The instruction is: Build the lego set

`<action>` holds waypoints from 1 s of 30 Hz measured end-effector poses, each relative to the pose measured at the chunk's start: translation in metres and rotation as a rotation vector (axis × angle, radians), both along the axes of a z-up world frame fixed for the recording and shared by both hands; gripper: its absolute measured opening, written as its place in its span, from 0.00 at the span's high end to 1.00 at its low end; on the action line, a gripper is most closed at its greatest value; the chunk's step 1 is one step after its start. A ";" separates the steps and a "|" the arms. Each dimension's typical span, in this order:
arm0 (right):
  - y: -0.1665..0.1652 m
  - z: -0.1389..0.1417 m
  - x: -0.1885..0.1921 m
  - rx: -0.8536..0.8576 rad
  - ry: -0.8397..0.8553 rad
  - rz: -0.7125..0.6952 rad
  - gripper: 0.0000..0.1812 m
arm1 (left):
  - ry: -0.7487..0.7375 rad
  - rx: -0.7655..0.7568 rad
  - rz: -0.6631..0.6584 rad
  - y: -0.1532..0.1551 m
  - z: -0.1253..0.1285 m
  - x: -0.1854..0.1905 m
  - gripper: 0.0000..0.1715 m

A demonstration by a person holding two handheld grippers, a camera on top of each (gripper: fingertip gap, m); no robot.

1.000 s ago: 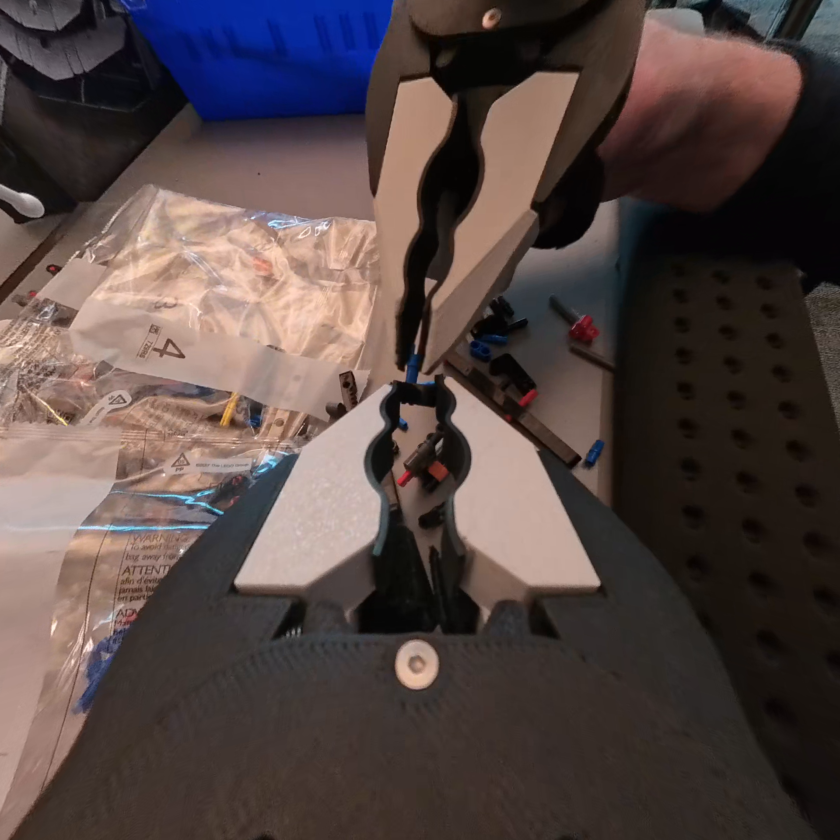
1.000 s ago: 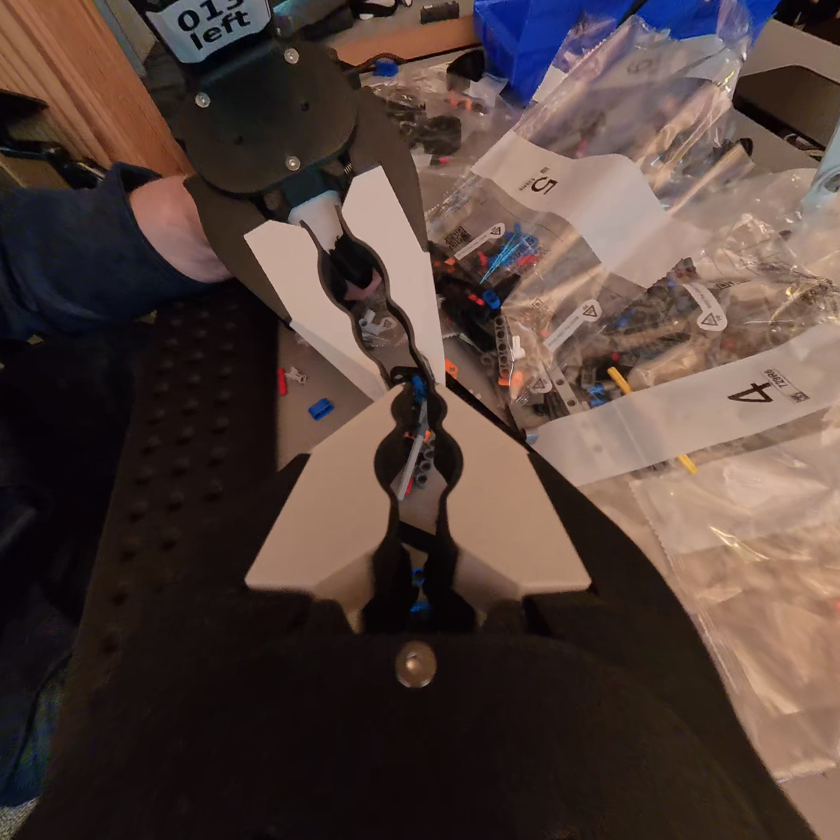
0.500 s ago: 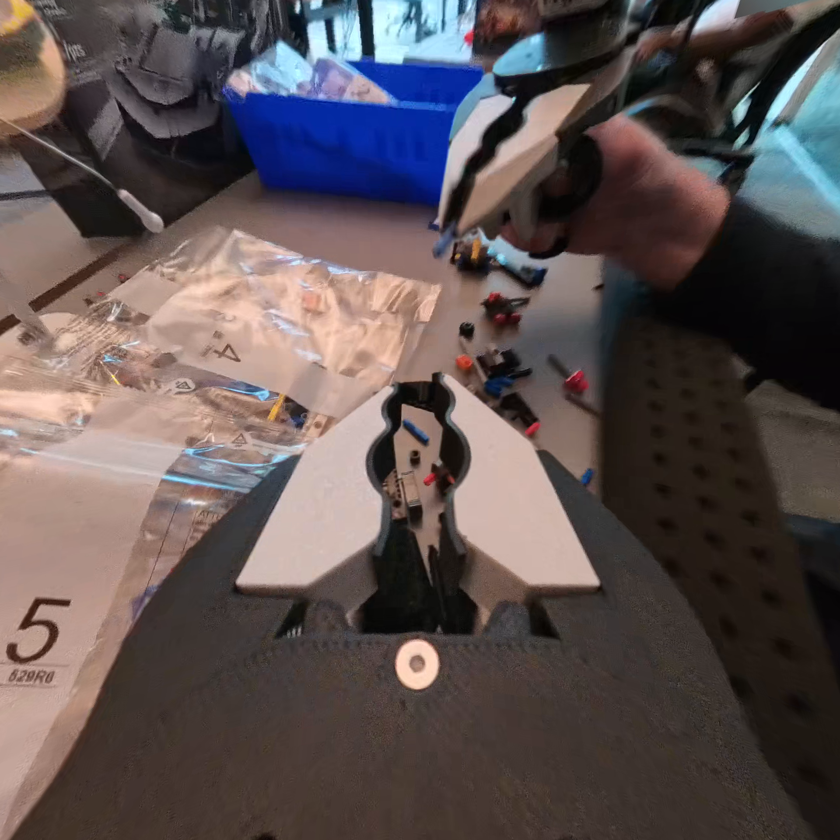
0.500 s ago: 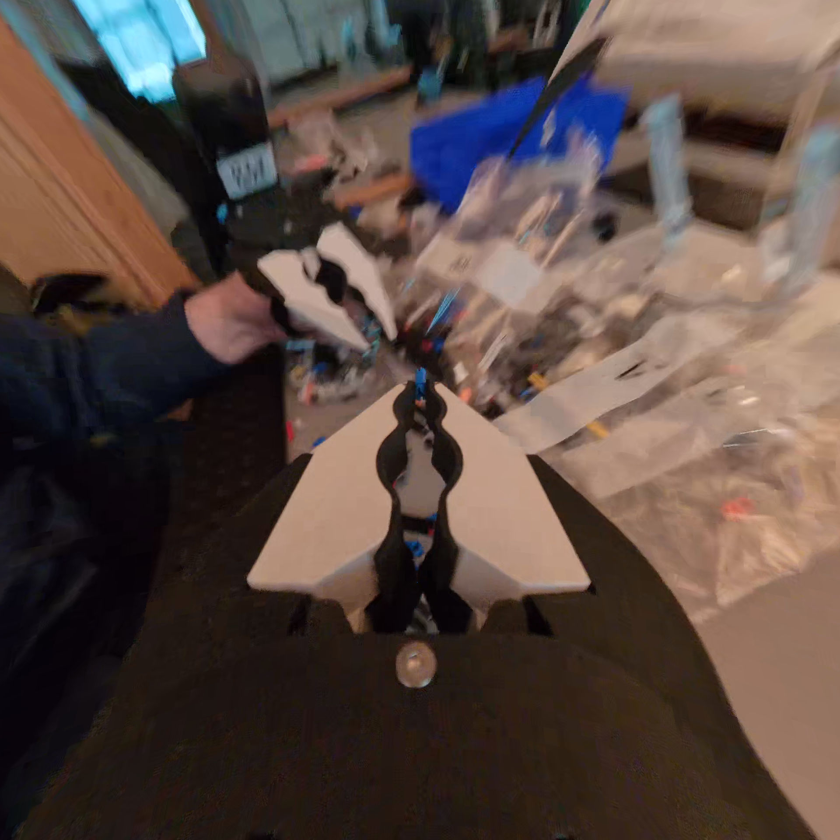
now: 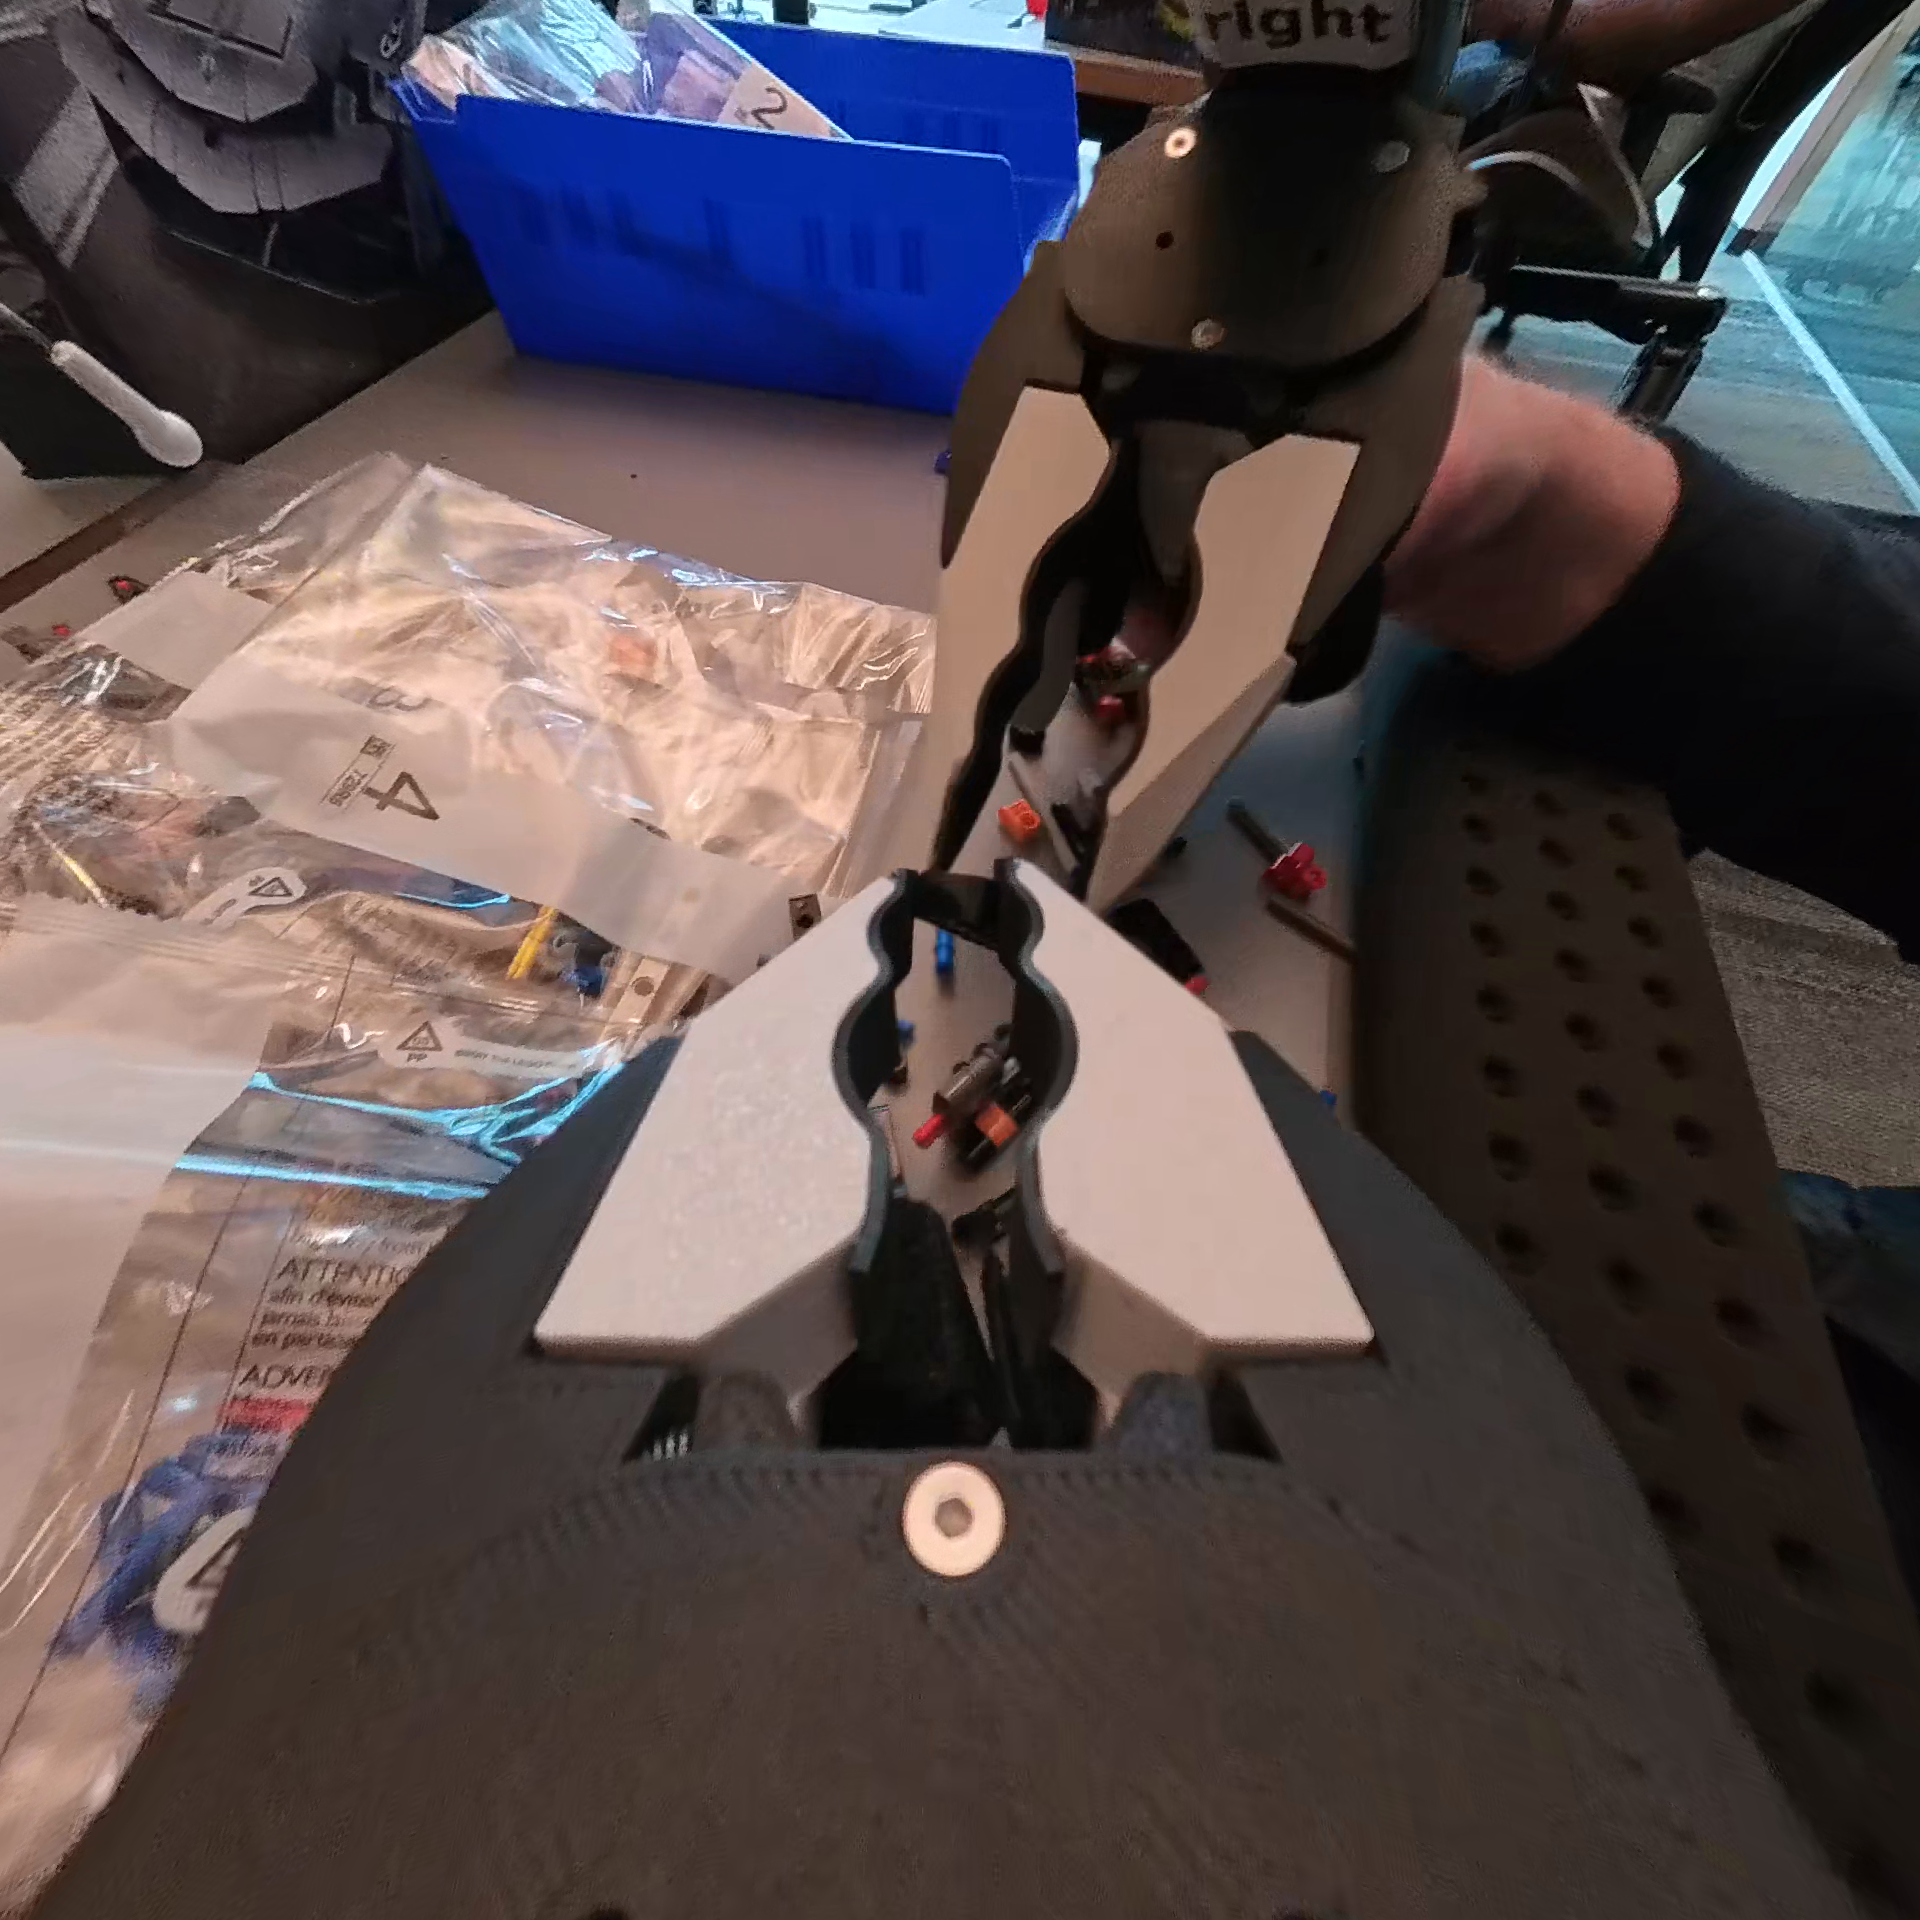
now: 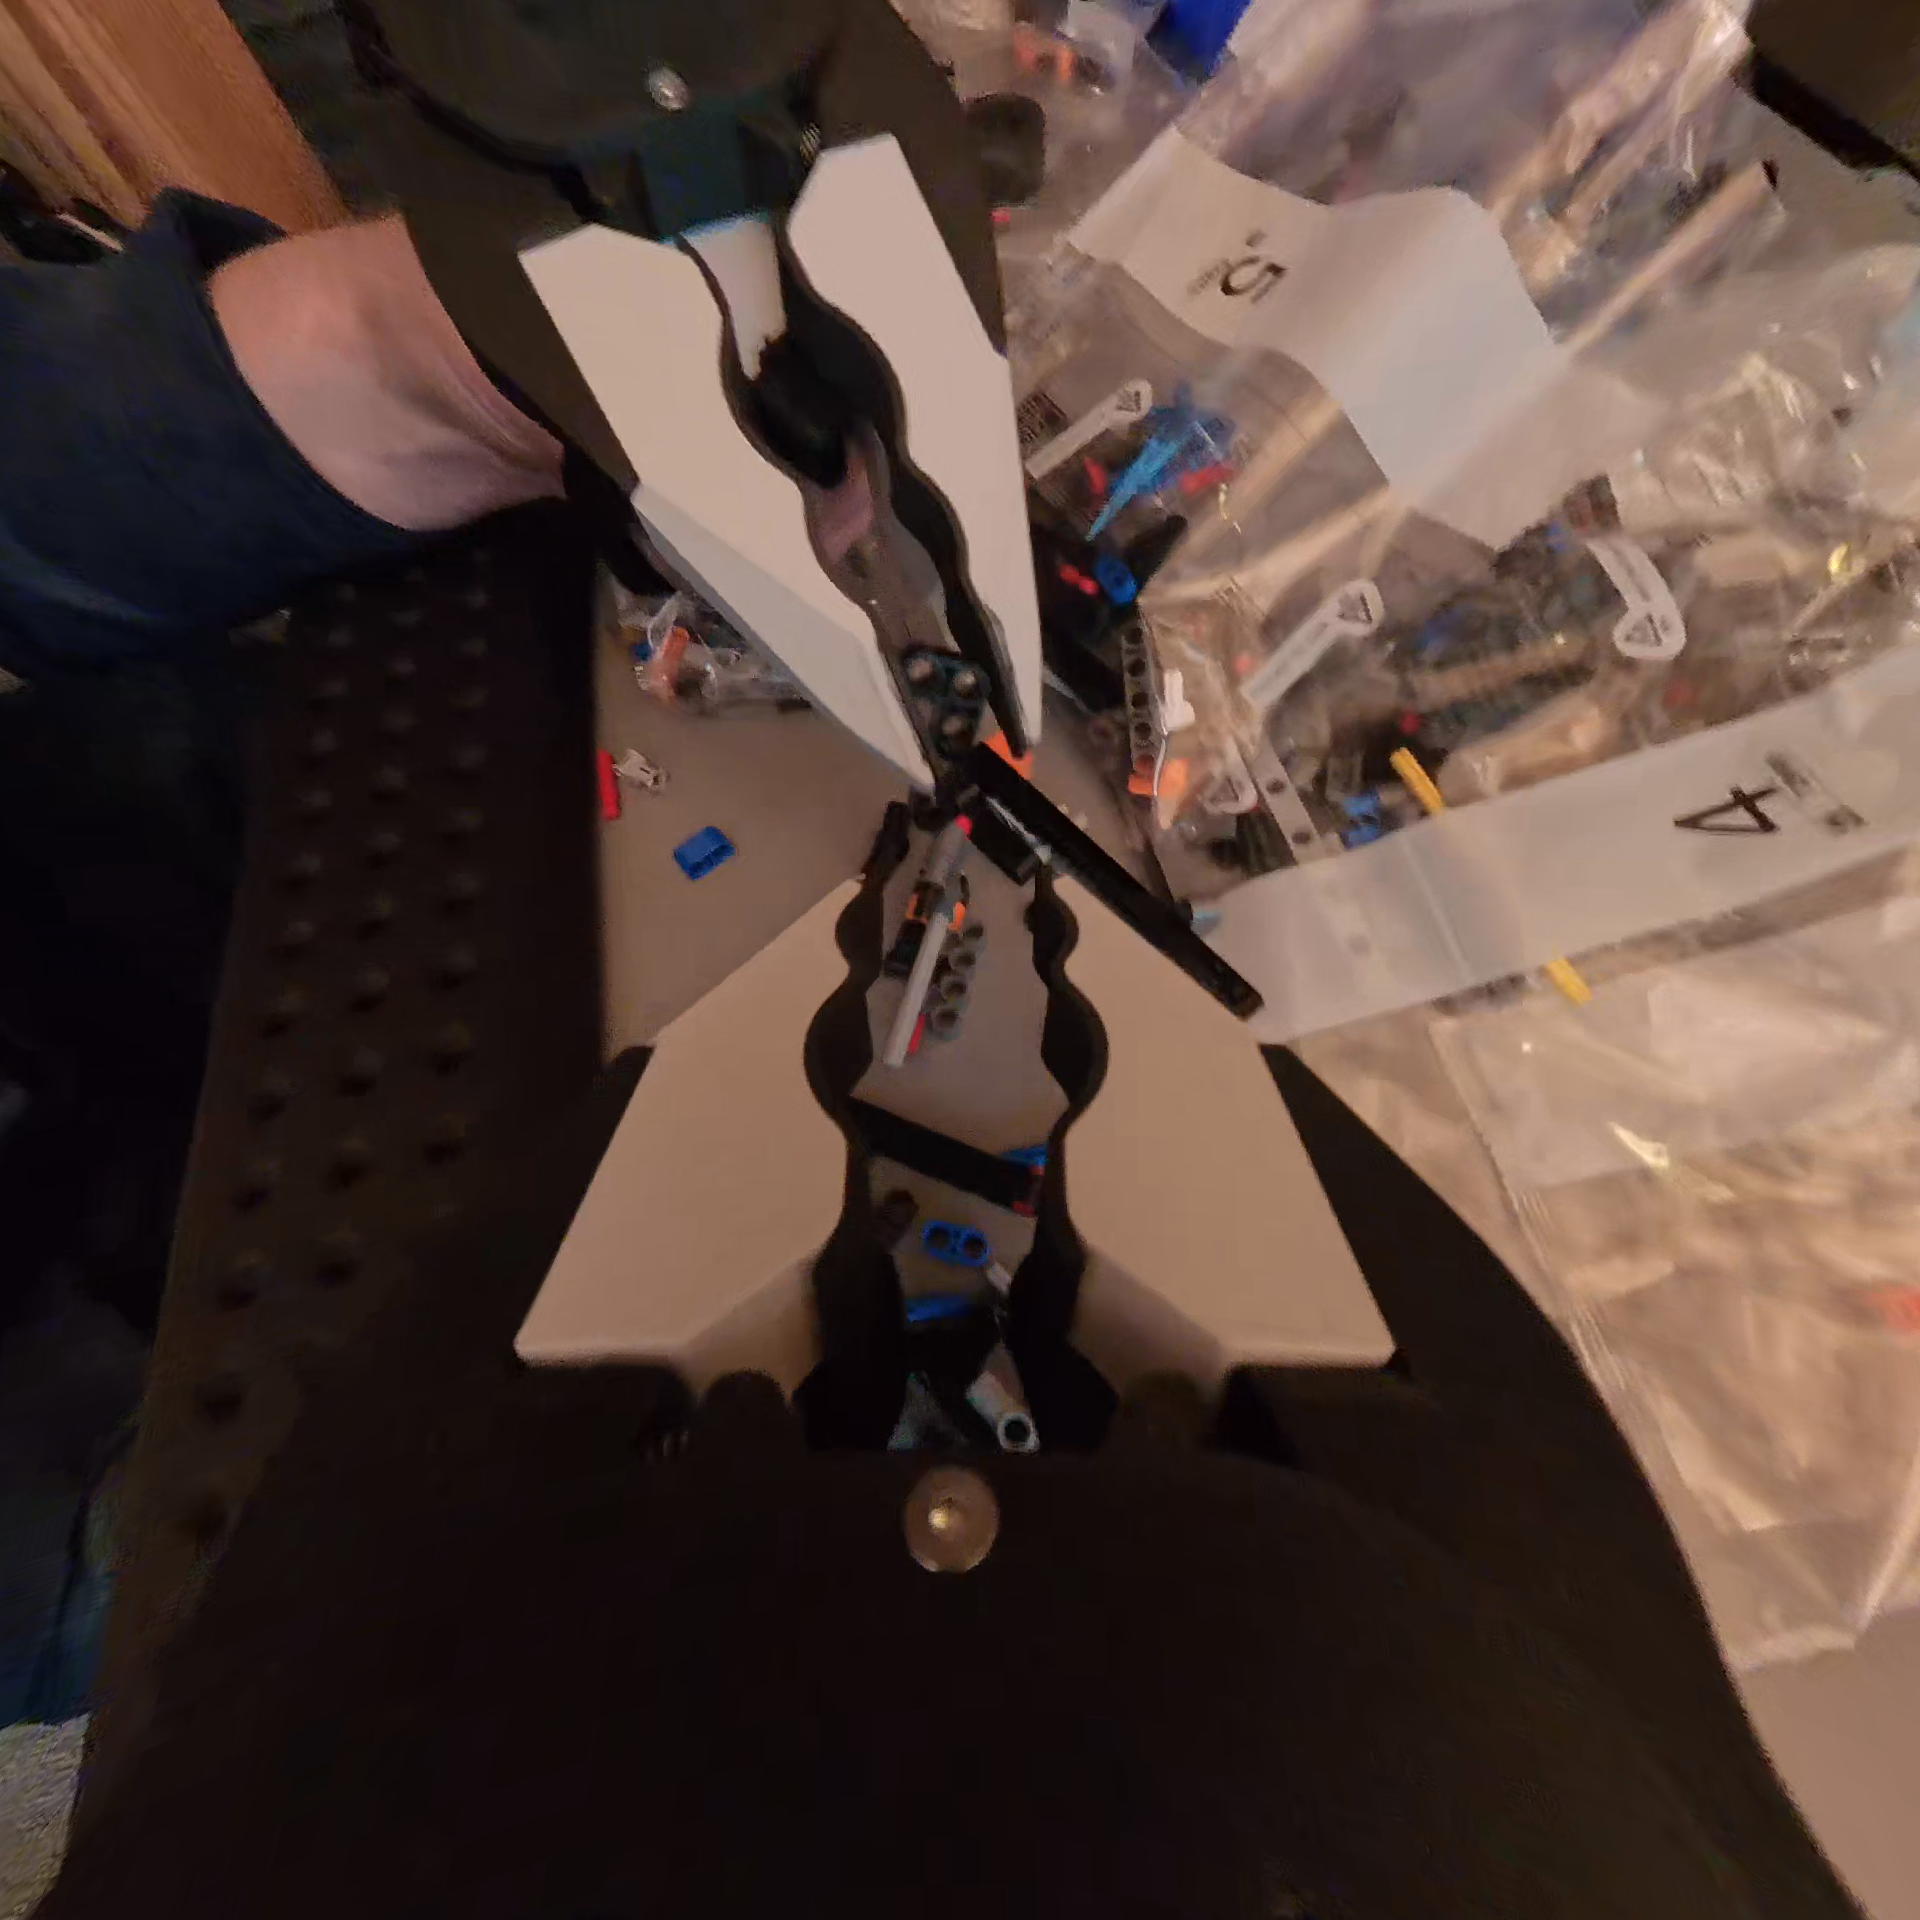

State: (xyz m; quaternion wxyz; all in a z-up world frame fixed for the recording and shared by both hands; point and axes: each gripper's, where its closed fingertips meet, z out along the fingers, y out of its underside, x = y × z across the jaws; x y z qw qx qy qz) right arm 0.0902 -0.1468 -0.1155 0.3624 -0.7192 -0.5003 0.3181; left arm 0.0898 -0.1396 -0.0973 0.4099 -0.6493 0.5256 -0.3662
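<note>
Left gripper [image 5: 956, 904] tips are largely masked in its own view; only a black edge of the held part is seen there. Blur smears the bag contents in the right wrist view. The long black beam [image 6: 1117, 894] is possibly resting on the table [image 5: 727, 457], contact unclear.

Fingers are matte grey with wavy black inner pads. Numbered bags [image 5: 499, 665] are crinkled clear plastic.

A black perforated Technic piece [image 6: 943, 694] is pinched by the left gripper above loose parts. Right gripper [image 6: 961, 873] is spread, just beside it.
</note>
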 end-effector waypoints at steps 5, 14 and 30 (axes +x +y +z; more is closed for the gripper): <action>-0.005 -0.005 -0.011 0.024 -0.039 0.035 0.98 | -0.037 -0.015 -0.028 -0.006 0.004 0.010 0.91; 0.010 -0.036 0.021 -0.055 -0.204 -0.083 0.98 | 0.284 0.074 -0.036 -0.001 -0.043 -0.016 0.77; -0.003 -0.020 -0.002 0.107 -0.163 0.033 0.88 | 0.267 0.063 -0.113 -0.016 -0.040 -0.011 0.96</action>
